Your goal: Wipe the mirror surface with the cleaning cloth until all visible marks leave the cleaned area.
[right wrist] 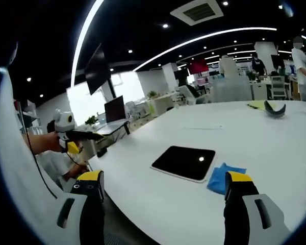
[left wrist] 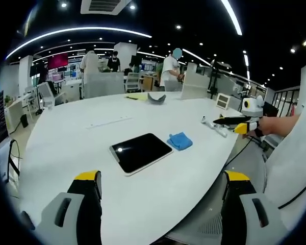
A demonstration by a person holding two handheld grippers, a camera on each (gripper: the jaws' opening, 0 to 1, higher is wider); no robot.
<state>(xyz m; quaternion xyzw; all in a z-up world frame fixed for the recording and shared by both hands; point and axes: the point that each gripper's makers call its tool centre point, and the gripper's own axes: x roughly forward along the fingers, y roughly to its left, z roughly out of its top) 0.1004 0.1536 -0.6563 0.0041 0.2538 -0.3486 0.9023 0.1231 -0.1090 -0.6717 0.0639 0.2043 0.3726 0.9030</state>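
the mirror (left wrist: 141,152) lies flat on the white counter (left wrist: 81,148), with the blue cloth (left wrist: 180,140) touching its edge at 2 o'clock. both the left gripper (left wrist: 162,184) and the right gripper (right wrist: 165,185) hover above the counter's near edge, their fingers spread wide and holding nothing.

Bare table (left wrist: 81,132) lies open all round the mirror (left wrist: 141,151); only the cloth (left wrist: 180,140) sits just beside it
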